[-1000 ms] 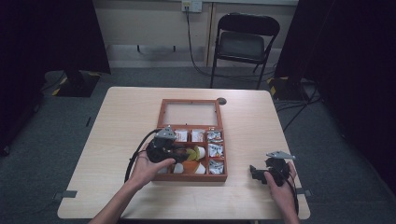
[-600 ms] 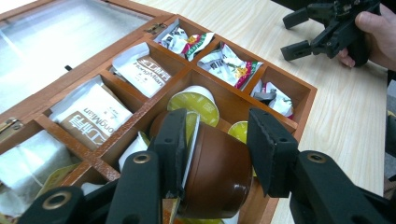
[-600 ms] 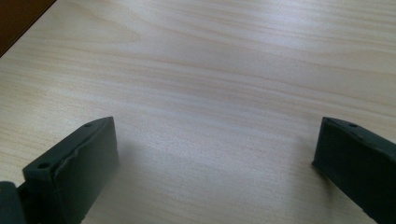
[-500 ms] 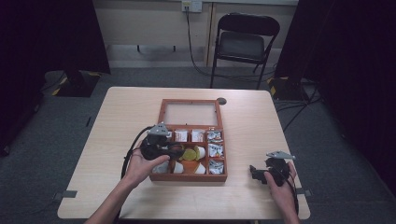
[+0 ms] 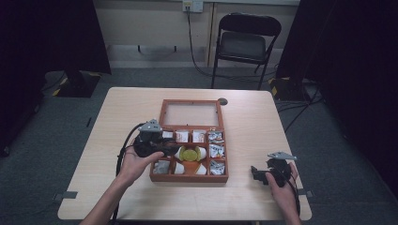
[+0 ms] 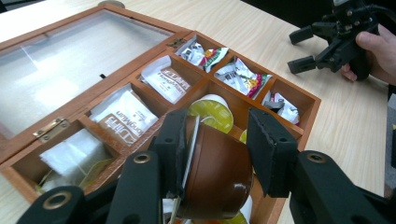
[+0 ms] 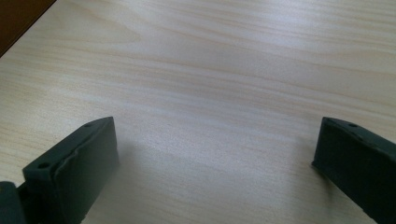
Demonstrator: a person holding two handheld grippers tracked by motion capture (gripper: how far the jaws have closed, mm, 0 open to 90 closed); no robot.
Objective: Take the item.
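A: The left gripper (image 6: 212,154) is pinching a brown coffee pod (image 6: 217,175), and it's come up and to the left off the wooden box (image 5: 189,177) since a second ago!

B: So it's lifted out. The right gripper (image 5: 257,173) sits spread wide over the table (image 7: 210,70), idle.

High view dim, dark edges; table (image 5: 141,108) lit from above; glare on glass lid (image 6: 70,70).
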